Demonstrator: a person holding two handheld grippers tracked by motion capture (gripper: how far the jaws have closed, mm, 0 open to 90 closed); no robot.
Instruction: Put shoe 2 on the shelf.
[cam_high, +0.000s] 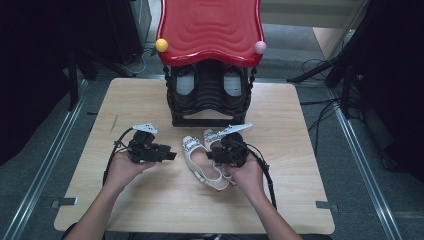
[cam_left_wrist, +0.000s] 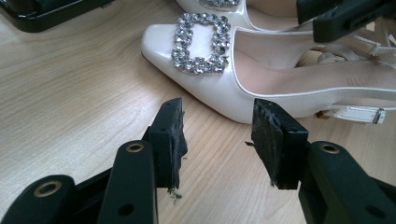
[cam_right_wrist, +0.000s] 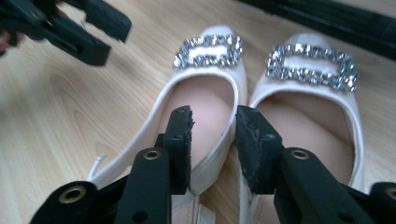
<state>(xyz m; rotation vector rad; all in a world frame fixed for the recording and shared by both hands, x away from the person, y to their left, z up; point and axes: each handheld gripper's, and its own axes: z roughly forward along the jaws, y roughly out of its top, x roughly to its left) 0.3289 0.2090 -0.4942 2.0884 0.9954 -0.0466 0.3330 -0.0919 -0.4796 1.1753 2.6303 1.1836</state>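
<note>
Right hand-held gripper (cam_right_wrist: 214, 119) part open, jaws straddling the left shoe (cam_right_wrist: 205, 93) inner side wall, not clamped. Left hand-held gripper (cam_left_wrist: 217, 135) open, empty. Shoes side by side on surface (cam_high: 150, 200). Light, glossy, slippery; grip the stiff rim.

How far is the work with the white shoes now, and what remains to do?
Done: another pair already sits in the black rack. In hand: the two white shoes lie side by side on the table; the right gripper straddles the inner side wall of one shoe, jaws not pressing it. The left gripper is open beside the toe. Left: gripping and probably racking them.
</note>
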